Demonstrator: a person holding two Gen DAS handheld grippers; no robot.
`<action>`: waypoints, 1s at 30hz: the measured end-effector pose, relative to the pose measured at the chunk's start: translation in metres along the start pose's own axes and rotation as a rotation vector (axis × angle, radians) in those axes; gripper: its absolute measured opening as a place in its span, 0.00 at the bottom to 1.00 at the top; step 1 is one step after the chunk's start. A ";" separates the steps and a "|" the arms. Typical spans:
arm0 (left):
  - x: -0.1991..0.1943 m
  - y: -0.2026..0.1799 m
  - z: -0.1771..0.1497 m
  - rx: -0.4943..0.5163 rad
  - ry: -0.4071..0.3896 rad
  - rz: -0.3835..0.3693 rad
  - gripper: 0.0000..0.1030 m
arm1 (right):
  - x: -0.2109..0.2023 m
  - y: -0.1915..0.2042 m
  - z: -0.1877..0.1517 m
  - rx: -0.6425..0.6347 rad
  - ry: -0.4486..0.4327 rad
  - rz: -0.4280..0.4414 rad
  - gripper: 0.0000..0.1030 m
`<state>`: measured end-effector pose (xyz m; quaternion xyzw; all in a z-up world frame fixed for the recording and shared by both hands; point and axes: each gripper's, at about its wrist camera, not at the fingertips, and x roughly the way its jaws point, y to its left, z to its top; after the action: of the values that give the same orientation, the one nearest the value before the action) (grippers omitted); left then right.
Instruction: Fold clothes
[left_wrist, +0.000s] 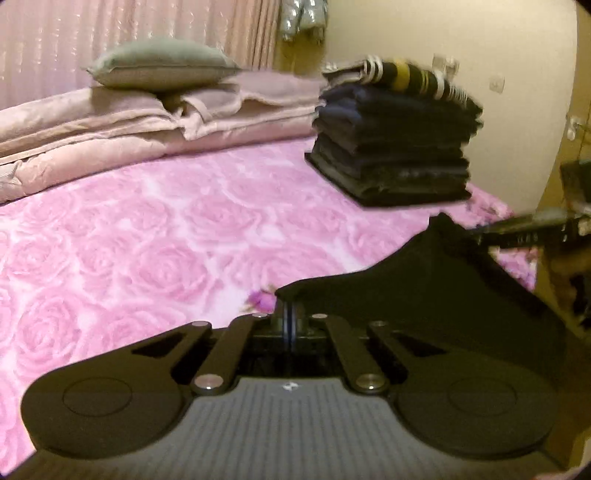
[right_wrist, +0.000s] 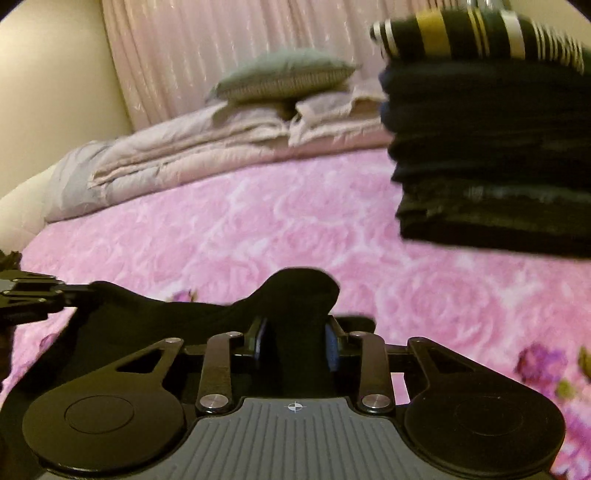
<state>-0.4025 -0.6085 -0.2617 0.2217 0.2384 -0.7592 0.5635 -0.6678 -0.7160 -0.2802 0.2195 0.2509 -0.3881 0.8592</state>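
Right wrist: limp black garment (right_wrist: 295, 295), rose-patterned bedspread (right_wrist: 258, 229)

Both wrist cameras looking low, close across pink bedspread (left_wrist: 147, 229); sharing folded stack (left_wrist: 395, 144), grey pillow (right_wrist: 284, 75), black garment (right_wrist: 295, 295).

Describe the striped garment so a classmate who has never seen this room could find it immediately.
Start at the pink rose-patterned bedspread. On it stands a stack of dark folded clothes. The striped garment lies on top, the only piece banded in black, yellow and white.
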 end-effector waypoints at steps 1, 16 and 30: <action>0.007 -0.001 -0.001 0.008 0.026 0.008 0.01 | 0.007 0.001 0.000 -0.012 0.020 -0.012 0.31; 0.038 0.006 -0.008 -0.014 0.139 0.004 0.03 | 0.019 0.080 0.001 -0.335 0.133 0.093 0.36; -0.017 0.014 -0.002 -0.077 0.077 0.005 0.03 | 0.075 0.042 0.013 -0.182 0.164 0.029 0.36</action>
<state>-0.3848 -0.5978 -0.2550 0.2292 0.2884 -0.7389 0.5642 -0.5889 -0.7400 -0.3075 0.1753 0.3511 -0.3323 0.8577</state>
